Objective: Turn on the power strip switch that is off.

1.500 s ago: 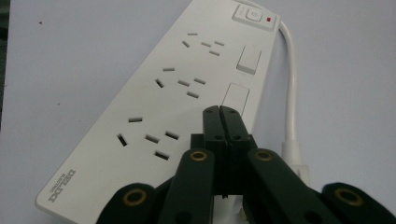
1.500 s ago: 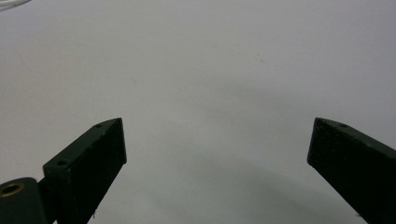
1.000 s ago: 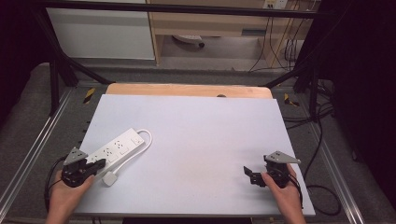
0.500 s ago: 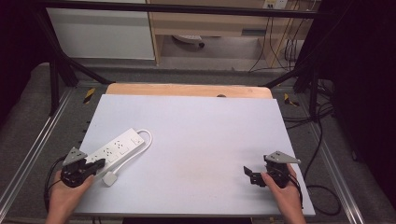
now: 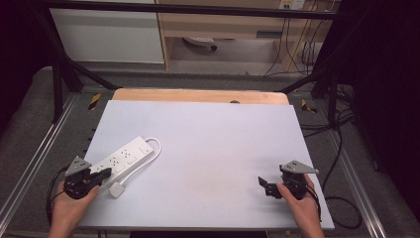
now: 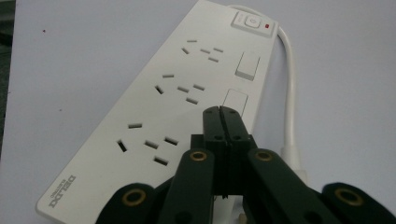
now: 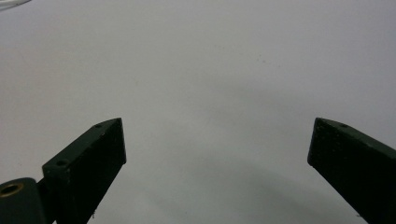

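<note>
- White power strip (image 5: 123, 159) lies flat at the table's (image 5: 223, 134) near-left, long axis running diagonally from the near-left corner up toward the middle, switch end and cord (image 5: 154, 148) farthest from the person.
- Left gripper (image 6: 219, 114), jaws pressed together and empty, hovers over the strip's near end; poking with those tips could skid it sideways.
- Right gripper (image 7: 217, 149), jaws spread wide, sits well apart over bare table.
- The plug (image 5: 116, 190) by the left hand might snag.

A pale grey tabletop (image 5: 218, 148) is seen at the centre of the frame, with a wooden strip (image 5: 198, 95) along its far edge. It is framed by black metal bars (image 5: 59, 74) and grey rails (image 5: 29, 163). A white cabinet (image 5: 106, 37) is set at the upper left, a wooden shelf unit (image 5: 223, 25) at the top centre, and black cables (image 5: 302, 49) hang at the upper right. Both sides are left in darkness.
</note>
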A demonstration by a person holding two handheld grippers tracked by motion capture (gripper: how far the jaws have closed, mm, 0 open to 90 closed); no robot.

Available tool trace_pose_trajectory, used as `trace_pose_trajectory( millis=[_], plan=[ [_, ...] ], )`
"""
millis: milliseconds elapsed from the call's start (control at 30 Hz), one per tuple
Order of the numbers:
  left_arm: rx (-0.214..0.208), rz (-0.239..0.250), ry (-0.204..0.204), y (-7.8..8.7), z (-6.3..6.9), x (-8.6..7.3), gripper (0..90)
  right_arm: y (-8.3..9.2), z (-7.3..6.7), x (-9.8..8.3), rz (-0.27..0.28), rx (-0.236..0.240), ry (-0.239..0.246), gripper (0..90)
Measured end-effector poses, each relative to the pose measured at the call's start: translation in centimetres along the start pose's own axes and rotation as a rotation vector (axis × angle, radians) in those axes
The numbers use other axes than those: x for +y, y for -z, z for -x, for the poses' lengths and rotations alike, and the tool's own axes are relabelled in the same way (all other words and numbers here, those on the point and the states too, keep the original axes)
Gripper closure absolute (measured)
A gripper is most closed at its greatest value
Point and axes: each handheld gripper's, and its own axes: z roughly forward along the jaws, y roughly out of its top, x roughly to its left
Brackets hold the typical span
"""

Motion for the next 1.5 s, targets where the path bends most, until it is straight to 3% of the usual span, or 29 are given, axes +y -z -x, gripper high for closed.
trace_pose_trajectory(
  millis=[300, 700, 1200, 1500],
  plan=[
    [-0.001, 0.015, 0.006, 0.14, -0.02, 0.02, 89.7, -0.03, 0.01, 0.00, 0.000, 0.000, 0.006, 4.7],
    [-0.001, 0.046, 0.029, 0.35, -0.05, 0.06, 81.7, -0.02, 0.00, 0.01, 0.001, 0.000, 0.004, 4.7],
    [-0.009, 0.101, 0.055, 0.56, -0.13, 0.21, 65.2, -0.06, -0.03, 0.02, 0.000, 0.002, 0.006, 4.6],
    [-0.004, 0.131, 0.064, 0.65, 0.02, 0.40, 50.2, -0.07, -0.06, 0.02, -0.002, 0.004, 0.004, 4.6]
  ],
)
